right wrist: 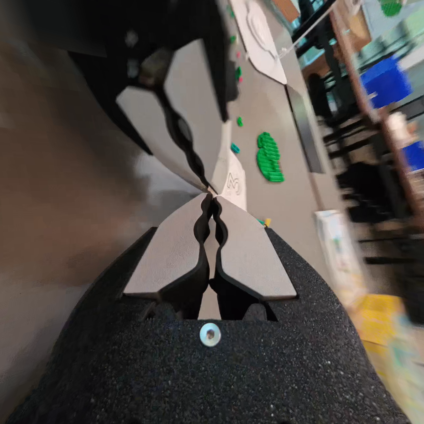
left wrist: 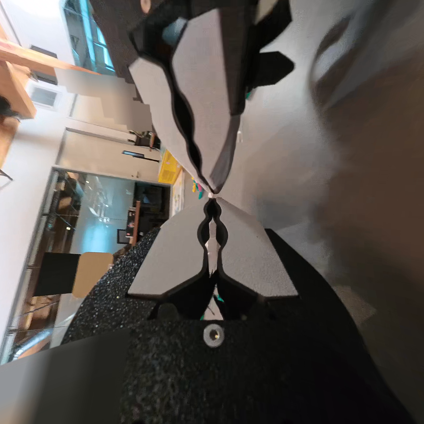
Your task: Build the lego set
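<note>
Grippers meet tip to tip above the bench: left gripper and right gripper, both pressed together, pinch one tiny pale piece. Light, stiff, slippery; likely needs edge grip.

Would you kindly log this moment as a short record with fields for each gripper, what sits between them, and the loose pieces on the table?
left gripper: shut, tip to tip with the other gripper
right gripper: shut, meeting the left one
between the tips: a tiny pale piece, too small to identify
table: grey
large loose piece: green studded plate, lying flat
small loose pieces: teal brick, small green bits, pink bits
paper: white sheet beside the tips
</note>
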{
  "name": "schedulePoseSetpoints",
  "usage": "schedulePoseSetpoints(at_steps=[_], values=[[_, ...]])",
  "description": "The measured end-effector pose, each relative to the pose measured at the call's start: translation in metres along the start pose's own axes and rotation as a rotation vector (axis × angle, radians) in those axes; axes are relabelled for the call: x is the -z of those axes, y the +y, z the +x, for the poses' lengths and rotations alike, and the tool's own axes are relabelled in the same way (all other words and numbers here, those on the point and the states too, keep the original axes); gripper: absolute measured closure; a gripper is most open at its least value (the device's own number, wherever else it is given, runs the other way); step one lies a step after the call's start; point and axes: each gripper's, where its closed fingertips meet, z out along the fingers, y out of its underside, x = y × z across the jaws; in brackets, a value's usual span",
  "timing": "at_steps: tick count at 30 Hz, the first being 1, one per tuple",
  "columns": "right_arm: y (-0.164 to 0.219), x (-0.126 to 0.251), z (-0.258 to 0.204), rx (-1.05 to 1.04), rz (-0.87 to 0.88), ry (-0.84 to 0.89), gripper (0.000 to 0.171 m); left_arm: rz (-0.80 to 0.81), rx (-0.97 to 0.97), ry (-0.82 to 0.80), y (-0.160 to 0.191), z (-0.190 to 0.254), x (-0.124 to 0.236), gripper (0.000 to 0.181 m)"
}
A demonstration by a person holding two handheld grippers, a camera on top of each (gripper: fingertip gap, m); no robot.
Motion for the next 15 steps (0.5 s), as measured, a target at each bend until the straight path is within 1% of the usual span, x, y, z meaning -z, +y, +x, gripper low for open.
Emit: schedulePoseSetpoints(at_steps=[2,3,4,10,15], values=[[-0.010,0.007,0.001,-0.303,0.152,-0.165,0.171,0.024,-0.049,-0.063,-0.007,-0.009,0.005,0.181],[-0.014,0.011,0.001,-0.422,0.214,-0.239,0.171,0.026,-0.079,-0.089,-0.009,-0.012,0.006,0.181],[-0.016,0.012,0.002,-0.497,0.255,-0.285,0.171,0.027,-0.102,-0.101,-0.010,-0.013,0.006,0.181],[-0.015,0.002,-0.003,-0.701,0.323,-0.367,0.171,0.006,-0.191,-0.112,-0.001,-0.005,0.006,0.181],[-0.013,-0.003,-0.010,-0.795,0.326,-0.422,0.171,0.003,-0.266,-0.121,0.002,0.002,0.008,0.181]])
